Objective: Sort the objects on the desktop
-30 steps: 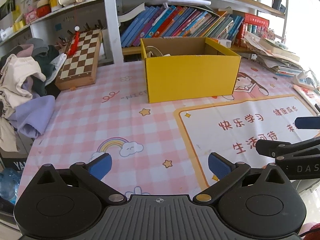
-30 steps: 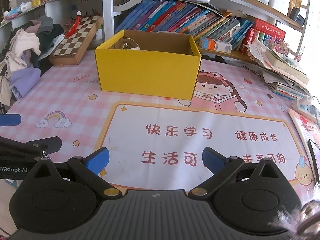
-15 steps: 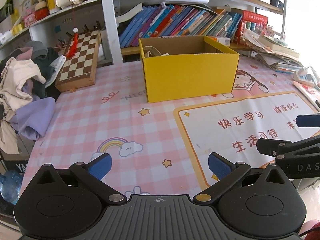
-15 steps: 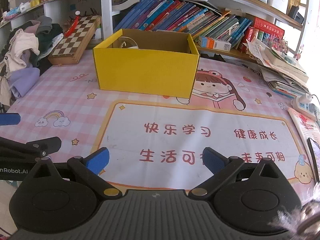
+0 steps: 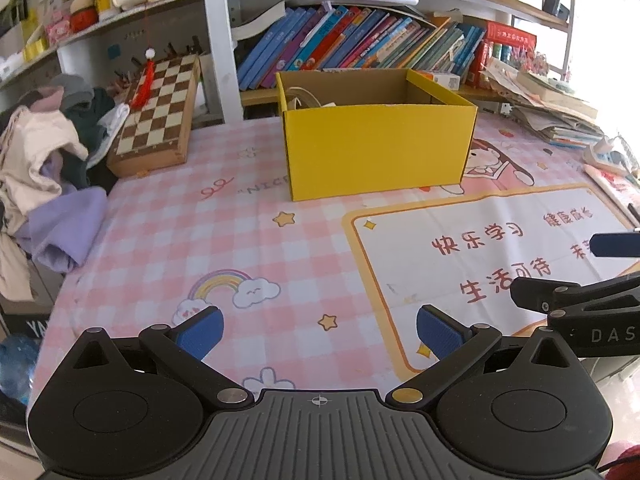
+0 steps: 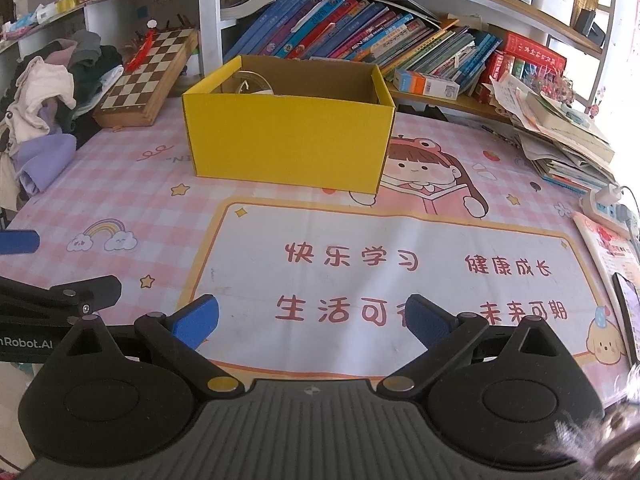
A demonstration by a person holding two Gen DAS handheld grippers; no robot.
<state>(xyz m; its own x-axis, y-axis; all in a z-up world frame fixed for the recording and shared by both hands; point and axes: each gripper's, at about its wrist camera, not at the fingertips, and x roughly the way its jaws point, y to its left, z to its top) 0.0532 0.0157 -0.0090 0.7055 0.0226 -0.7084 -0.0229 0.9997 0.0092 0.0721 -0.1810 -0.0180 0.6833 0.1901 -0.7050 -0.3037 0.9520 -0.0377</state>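
While both claws gape: yellow box (image 5: 376,152), long axis crosswise, mouth upward.

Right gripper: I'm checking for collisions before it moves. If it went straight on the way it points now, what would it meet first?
The right gripper, jaws open and empty, points over the bare desk mat toward the yellow box. Nothing stands between them, so the box's front wall would probably come first, though depth and height are hard to judge here.

Each hand-held gripper (image 5: 319,330) (image 6: 311,318) is matte black with ribbed housing, round discs, brass and silver pivot screws, and blue ridged pads (image 5: 202,330).
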